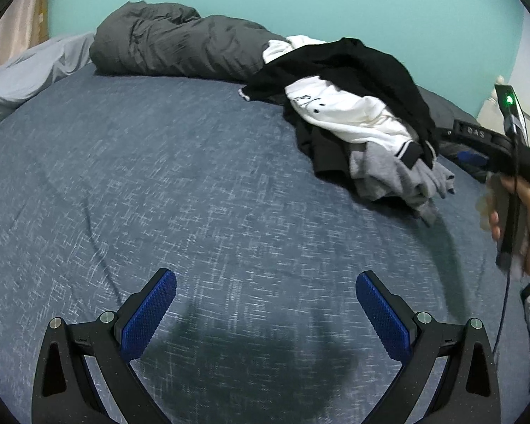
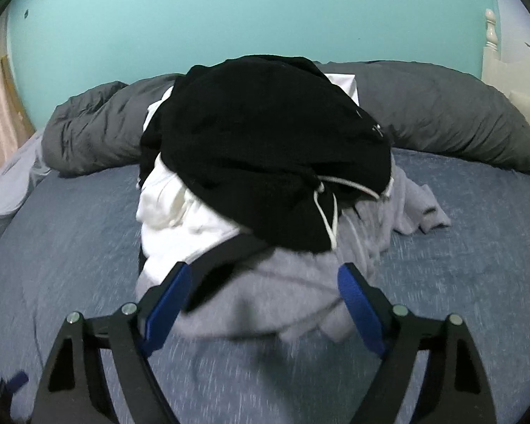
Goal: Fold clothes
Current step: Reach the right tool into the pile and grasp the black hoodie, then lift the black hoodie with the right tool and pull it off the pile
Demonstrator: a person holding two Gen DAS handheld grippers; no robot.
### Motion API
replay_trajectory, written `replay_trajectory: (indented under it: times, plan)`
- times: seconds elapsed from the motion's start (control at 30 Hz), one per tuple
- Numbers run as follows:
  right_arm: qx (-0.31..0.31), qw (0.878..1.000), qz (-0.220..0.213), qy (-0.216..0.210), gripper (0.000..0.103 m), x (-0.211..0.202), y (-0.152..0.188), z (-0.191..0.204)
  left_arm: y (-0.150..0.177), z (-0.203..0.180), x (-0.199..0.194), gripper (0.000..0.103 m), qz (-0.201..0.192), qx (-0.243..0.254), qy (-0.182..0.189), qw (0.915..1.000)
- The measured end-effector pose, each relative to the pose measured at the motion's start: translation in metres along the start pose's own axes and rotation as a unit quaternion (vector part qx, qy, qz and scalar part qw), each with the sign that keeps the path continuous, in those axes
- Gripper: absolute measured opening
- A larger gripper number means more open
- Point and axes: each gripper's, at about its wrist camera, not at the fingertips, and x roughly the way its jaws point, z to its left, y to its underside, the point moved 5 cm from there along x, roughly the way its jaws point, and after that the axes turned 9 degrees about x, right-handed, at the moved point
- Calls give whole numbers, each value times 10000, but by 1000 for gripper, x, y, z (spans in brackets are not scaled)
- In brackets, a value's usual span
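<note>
A heap of clothes (image 1: 353, 106) lies on the blue bedsheet (image 1: 159, 176). A black garment (image 2: 265, 141) with white drawstrings is on top, a white garment (image 2: 173, 219) lies under it, and a grey garment (image 2: 265, 296) spills out at the front. My right gripper (image 2: 264, 268) is open, its blue pads on either side of the grey garment's near edge, and the picture is blurred there. In the left wrist view a hand (image 1: 526, 226) holds that gripper's handle at the right of the heap. My left gripper (image 1: 266, 282) hangs open over bare sheet, with nothing between its fingers.
A rolled dark grey duvet (image 2: 459, 116) runs along the back of the bed against a teal wall. Pale grey bedding (image 1: 35, 67) lies at the far left edge. A white bedpost (image 2: 491, 31) stands at the back right. Bare sheet stretches left of the heap.
</note>
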Motion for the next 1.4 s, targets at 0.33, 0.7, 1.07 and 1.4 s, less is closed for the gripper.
replay_trajectory:
  times: [0.33, 0.7, 1.07, 1.4]
  plan:
    - [-560, 9977, -333, 189, 45, 49, -20, 21, 5, 2, 2, 103, -51, -131, 181, 9997]
    - [-1041, 9914, -791, 11, 5, 1, -26, 37, 9, 1, -33, 103, -24, -165, 62, 9998]
    - [-1194, 9847, -867, -926, 4, -116, 31, 74, 31, 6, -116, 103, -79, -255, -59, 9996]
    - [-1275, 9752, -499, -1741, 4, -222, 124, 110, 75, 7, -170, 103, -52, -510, 13, 9987]
